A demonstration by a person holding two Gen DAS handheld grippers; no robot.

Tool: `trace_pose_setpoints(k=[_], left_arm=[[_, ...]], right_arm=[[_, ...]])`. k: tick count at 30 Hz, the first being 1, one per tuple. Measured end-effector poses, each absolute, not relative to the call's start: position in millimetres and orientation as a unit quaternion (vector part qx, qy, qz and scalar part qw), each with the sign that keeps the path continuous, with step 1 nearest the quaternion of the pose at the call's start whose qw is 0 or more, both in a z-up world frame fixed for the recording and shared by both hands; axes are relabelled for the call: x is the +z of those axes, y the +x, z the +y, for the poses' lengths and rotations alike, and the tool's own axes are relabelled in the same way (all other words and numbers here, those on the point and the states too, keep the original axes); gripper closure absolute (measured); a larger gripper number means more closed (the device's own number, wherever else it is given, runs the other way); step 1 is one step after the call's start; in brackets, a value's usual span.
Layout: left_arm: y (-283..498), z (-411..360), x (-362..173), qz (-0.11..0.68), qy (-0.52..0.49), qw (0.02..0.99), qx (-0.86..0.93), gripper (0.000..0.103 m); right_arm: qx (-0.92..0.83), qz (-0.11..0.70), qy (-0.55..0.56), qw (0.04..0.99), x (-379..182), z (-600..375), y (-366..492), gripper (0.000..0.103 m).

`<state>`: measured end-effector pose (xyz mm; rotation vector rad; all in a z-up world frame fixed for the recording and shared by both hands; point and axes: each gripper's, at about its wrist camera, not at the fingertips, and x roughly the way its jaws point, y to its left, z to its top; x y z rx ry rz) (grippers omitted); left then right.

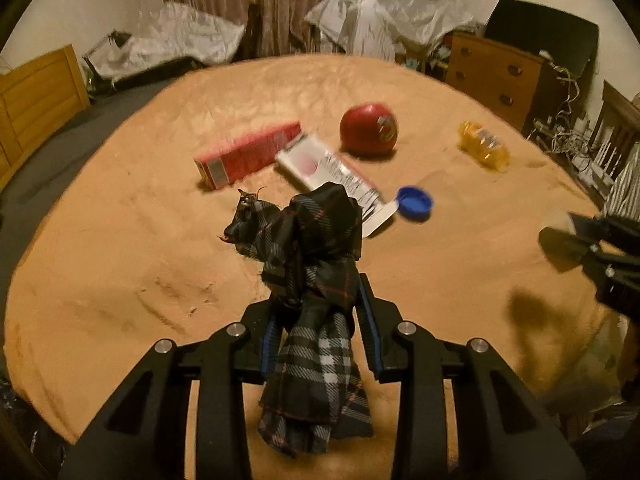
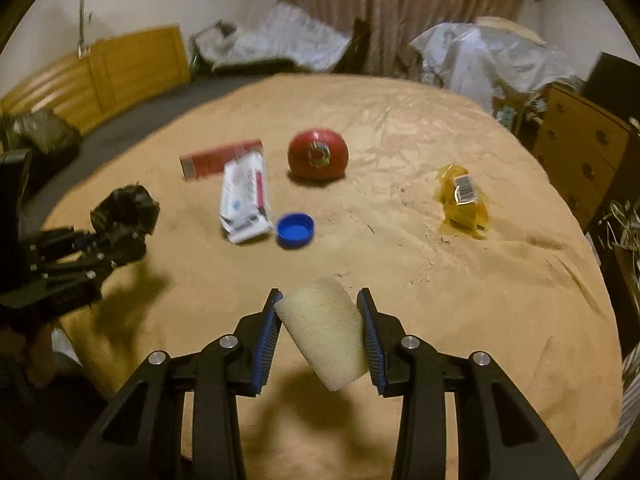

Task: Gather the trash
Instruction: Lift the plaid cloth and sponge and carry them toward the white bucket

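Centrally, trash (image 2: 246, 200); bare blanket (image 2: 400, 240) toward edges.

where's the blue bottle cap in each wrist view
Left wrist: blue cap right of centre, at the near end of the white carton.
Right wrist: blue cap left of centre, just right of the white carton.
Shared landmark: red round item beyond it.

The left claw (image 1: 318, 312) grips plaid cloth (image 1: 316, 300), apparently above the tan blanket (image 1: 140, 272).
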<state>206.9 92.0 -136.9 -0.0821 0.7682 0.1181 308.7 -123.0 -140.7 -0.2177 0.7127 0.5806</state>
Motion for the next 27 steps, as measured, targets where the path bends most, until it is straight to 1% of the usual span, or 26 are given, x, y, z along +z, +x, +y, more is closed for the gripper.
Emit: trace_pose_setpoints(k=[8, 16, 21, 27], left_arm=[[168, 64, -93, 0.310, -0.032, 0.947, 0.075, 0.070], [139, 32, -53, 0.226, -0.021, 0.970, 0.089, 0.070], [134, 21, -43, 0.209, -0.018, 0.973, 0.092, 0.070], [131, 15, -42, 0.208, -0.015, 0.974, 0.090, 0.070]], right_arm=[[0.252, 0.270, -0.053, 0.928, -102, -129, 247, 0.063], [0.227, 0.203, -0.043, 0.951, -68, -133, 189, 0.063], [0.212, 0.181, -0.031, 0.960, -54, -144, 165, 0.063], [0.207, 0.177, -0.028, 0.962, -49, -153, 157, 0.063]])
